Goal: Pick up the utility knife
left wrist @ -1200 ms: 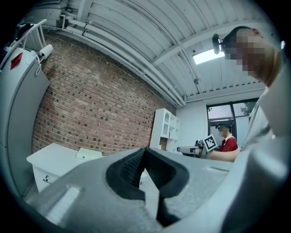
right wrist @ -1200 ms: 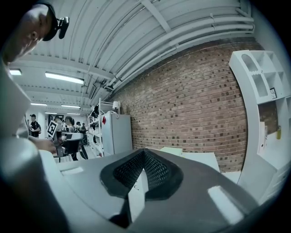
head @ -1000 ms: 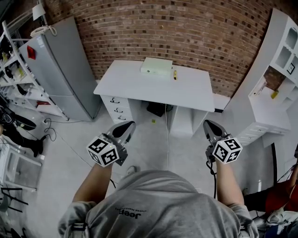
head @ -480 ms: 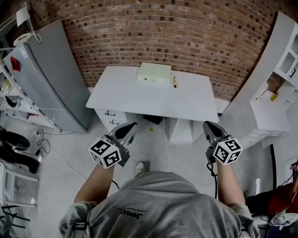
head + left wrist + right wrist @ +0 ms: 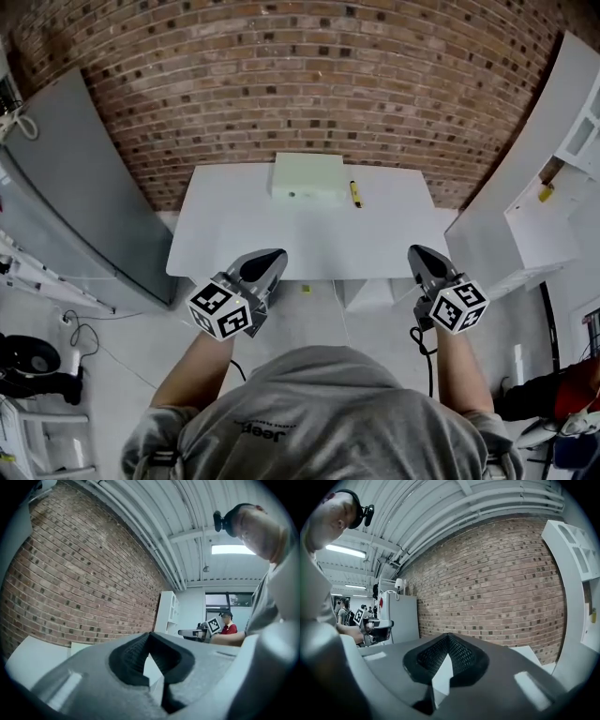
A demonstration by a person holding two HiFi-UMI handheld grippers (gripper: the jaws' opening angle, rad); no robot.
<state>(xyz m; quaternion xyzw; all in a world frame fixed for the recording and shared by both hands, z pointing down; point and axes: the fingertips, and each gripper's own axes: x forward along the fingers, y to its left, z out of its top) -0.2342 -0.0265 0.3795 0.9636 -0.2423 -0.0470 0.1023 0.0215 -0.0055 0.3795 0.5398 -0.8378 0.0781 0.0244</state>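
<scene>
The yellow utility knife (image 5: 355,193) lies on the white desk (image 5: 234,234) near its far edge, just right of a pale green box (image 5: 307,180). My left gripper (image 5: 263,265) hovers at the desk's front edge on the left, with its jaws shut and nothing in them. My right gripper (image 5: 420,260) hangs at the front edge on the right, also shut and holding nothing. Both are well short of the knife. In the left gripper view the gripper's (image 5: 150,635) jaws meet at the tip. The right gripper (image 5: 448,636) looks the same in its own view. Neither gripper view shows the knife.
A brick wall (image 5: 309,84) runs behind the desk. A grey cabinet (image 5: 70,197) stands to the left and a white shelf unit (image 5: 553,169) to the right. Desk drawers sit below the front edge. A person in red (image 5: 228,625) is far off in the left gripper view.
The desk has come much closer and lower in the head view. Both grippers have moved forward from over the floor to the desk's front edge, still shut.
</scene>
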